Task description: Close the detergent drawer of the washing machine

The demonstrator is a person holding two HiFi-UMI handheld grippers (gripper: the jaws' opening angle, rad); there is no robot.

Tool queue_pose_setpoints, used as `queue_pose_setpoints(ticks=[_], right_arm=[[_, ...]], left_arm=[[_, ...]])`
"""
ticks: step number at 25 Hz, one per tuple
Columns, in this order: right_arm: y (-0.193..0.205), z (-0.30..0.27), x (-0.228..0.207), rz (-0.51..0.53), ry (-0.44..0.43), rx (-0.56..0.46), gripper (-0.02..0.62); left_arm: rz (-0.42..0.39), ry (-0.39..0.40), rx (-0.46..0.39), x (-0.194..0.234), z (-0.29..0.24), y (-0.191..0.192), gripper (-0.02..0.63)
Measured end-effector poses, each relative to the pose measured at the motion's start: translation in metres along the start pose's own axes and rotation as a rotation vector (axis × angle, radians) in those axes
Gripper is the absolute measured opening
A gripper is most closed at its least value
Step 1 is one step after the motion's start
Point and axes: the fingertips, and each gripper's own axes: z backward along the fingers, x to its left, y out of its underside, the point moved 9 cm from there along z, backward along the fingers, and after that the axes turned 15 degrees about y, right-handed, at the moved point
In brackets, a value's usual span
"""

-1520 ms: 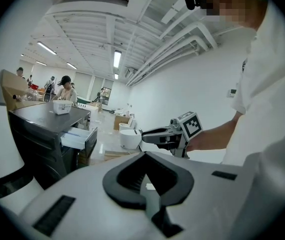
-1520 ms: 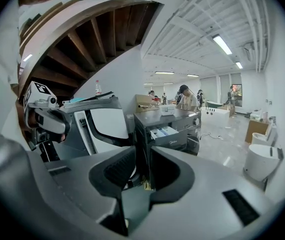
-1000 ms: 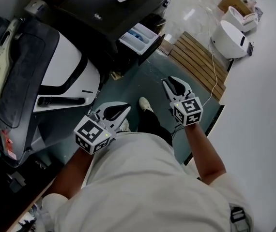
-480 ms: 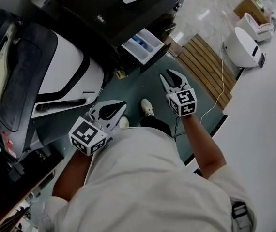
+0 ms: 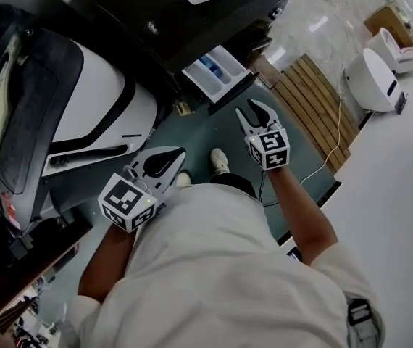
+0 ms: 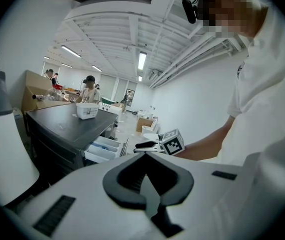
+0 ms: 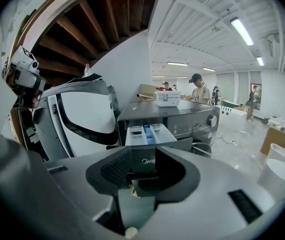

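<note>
While the detergent drawer (image 5: 216, 69) juts out, blue-centred perhaps, right gripper (image 5: 250, 111) has just been widening, left gripper (image 5: 177, 154) closed, both empty.

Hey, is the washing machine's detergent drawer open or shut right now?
Open. The detergent drawer sticks out of the washing machine, and both the head and right gripper views show its white and blue compartments exposed.

A teal floor (image 5: 208, 127) bordered a slatted wooden platform (image 5: 312, 104), with white walls (image 6: 197, 98) under ceiling strip lights (image 7: 242, 31).
</note>
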Motion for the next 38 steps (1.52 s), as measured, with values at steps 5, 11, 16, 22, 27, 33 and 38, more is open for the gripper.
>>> queue_pose_setpoints(ticks=[5, 11, 16, 22, 27, 33, 38], right_arm=[[0.002, -0.017, -0.007, 0.012, -0.033, 0.005, 0.139], [0.005, -0.035, -0.010, 0.039, -0.064, 0.019, 0.156], [0.007, -0.045, -0.010, 0.059, -0.078, 0.027, 0.156], [0.010, -0.055, -0.010, 0.066, -0.078, 0.032, 0.156], [0.011, -0.059, -0.010, 0.068, -0.077, 0.031, 0.160], [0.010, -0.060, -0.010, 0.077, -0.087, 0.029, 0.161], [0.008, -0.062, -0.010, 0.081, -0.094, 0.032, 0.161]], left_arm=[[0.008, -0.035, -0.003, 0.004, -0.006, -0.006, -0.003], [0.022, -0.078, -0.010, 0.006, -0.007, -0.008, -0.003], [0.034, -0.113, -0.013, 0.006, -0.006, -0.007, -0.003], [0.049, -0.145, -0.018, 0.006, -0.005, -0.005, -0.003], [0.056, -0.162, -0.020, 0.007, -0.006, -0.004, -0.003], [0.061, -0.174, -0.020, 0.008, -0.007, -0.005, -0.003], [0.063, -0.173, -0.020, 0.010, -0.010, -0.006, -0.003]])
